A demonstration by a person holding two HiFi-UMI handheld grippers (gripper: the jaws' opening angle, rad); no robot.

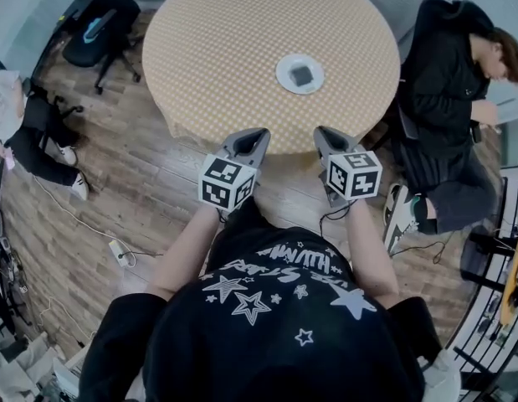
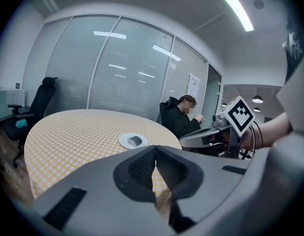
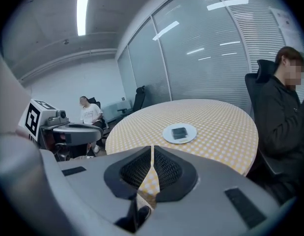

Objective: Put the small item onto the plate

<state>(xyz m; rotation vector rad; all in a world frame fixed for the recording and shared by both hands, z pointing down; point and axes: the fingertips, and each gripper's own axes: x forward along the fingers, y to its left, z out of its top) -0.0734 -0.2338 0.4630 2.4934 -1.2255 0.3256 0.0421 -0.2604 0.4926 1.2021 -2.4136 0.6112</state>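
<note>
Dark small item (image 1: pixel 301 75) lies on plate (image 1: pixel 283 68); I'd guess light, stiff, pinch its edges. Fingers pressed together, empty, on left gripper (image 1: pixel 259 132) and right gripper (image 1: pixel 320 130).

Soft, even indoor light fills all three views. In the left gripper view a ceiling strip light (image 2: pixel 235 6) at the top right is blown out to pure white. The right gripper view shows a second strip light (image 3: pixel 83 6) at the top left. Both throw pale bars of glare onto the frosted glass wall (image 2: pixel 117 68). The desk (image 1: pixel 242 48) is lit evenly from edge to edge, with no hard shadows on its checked cloth. Both gripper views bend strongly and go black at the corners. The left tongs (image 2: pixel 154 149) and right tongs (image 3: pixel 152 149) sit close to the lens and look soft. The head view is sharp in the middle – curved toward its edges.
</note>
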